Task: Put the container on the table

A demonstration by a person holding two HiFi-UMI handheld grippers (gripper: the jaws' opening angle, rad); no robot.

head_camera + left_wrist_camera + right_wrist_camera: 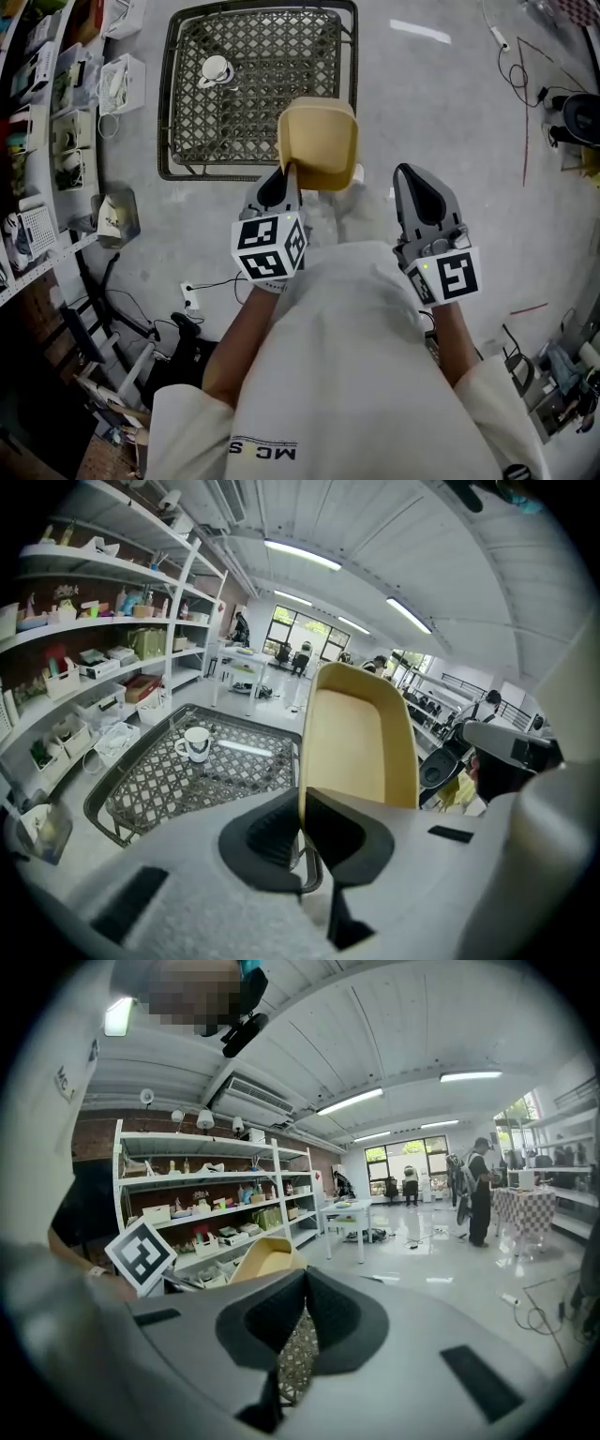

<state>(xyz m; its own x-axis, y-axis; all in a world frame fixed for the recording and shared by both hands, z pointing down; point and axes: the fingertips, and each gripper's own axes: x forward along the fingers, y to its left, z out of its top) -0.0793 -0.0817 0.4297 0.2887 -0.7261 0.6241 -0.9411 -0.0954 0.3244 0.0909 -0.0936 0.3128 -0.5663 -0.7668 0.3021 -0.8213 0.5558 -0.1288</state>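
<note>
A yellow plastic container [319,142] hangs in the air over the near right corner of the woven table [187,141]. My left gripper [284,176] is shut on the container's near wall. From the left gripper view the container [361,738] rises upright from the jaws, its inside facing right. My right gripper [412,183] hangs to the right, shut, with nothing in it. Its own view shows the container [265,1259] to its left.
A white mug [215,70] stands on the table's far left part, seen as the mug [196,743] in the left gripper view. Shelves [37,141] with boxes line the left side. Cables [525,84] lie on the floor at right.
</note>
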